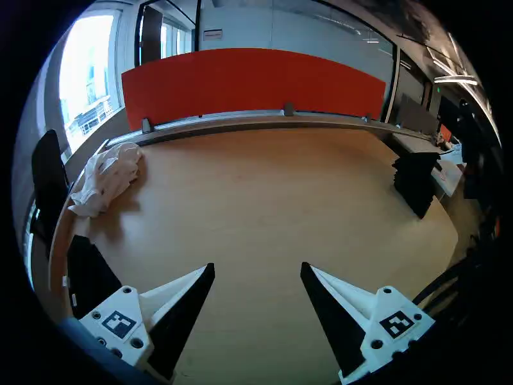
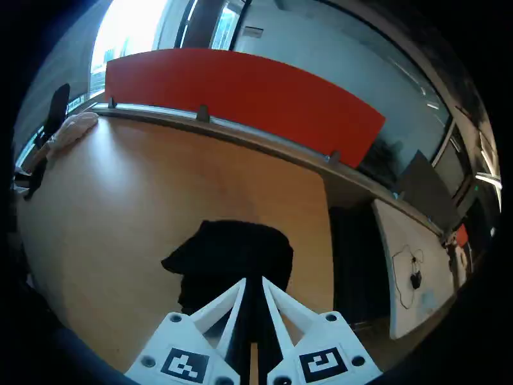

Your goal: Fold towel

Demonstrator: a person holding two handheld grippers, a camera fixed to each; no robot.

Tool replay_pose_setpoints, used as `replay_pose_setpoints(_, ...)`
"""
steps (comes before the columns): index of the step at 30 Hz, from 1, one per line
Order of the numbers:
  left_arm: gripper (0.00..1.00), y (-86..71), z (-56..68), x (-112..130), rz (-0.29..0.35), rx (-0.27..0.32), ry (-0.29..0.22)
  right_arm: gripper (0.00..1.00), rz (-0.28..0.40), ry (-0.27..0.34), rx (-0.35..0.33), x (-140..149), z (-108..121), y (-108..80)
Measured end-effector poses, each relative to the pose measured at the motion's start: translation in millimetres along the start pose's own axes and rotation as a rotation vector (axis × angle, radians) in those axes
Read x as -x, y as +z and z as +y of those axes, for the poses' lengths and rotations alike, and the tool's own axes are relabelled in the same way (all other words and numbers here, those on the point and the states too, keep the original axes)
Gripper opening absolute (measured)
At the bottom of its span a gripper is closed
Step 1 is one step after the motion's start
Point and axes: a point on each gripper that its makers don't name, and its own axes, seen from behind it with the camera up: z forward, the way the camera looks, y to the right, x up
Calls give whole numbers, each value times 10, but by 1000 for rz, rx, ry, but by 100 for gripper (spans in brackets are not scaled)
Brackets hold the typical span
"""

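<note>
A pile of black towels (image 2: 231, 253) lies on the wooden table (image 2: 147, 192) near its right edge. My right gripper (image 2: 254, 280) reaches into the pile's near side. Its fingers stand almost together, and black cloth fills the narrow slit between them. The same black towel pile (image 1: 417, 183) appears as a folded stack at the table's right edge in the left gripper view. My left gripper (image 1: 256, 269) hovers open over bare tabletop (image 1: 269, 205), nothing between its fingers. A crumpled white cloth (image 1: 106, 176) lies at the far left corner, also seen as a pale white cloth (image 2: 70, 131) in the right gripper view.
A red divider panel (image 1: 250, 83) runs along the table's far edge. A black chair (image 1: 48, 170) stands beyond the left edge. A second desk (image 2: 410, 276) with a cable sits to the right across a gap. Windows are at the far left.
</note>
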Motion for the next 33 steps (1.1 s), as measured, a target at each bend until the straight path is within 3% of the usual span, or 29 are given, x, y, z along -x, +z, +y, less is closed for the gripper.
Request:
replay_pose_setpoints(11, 100, -23, -2, 34, -10, -7, 10, 4, -108, 66, 24, 650, 140, 155)
replay_pose_setpoints(33, 100, -47, -10, 27, -23, -32, 35, 4, -204, 169, 41, 1171, 244, 485)
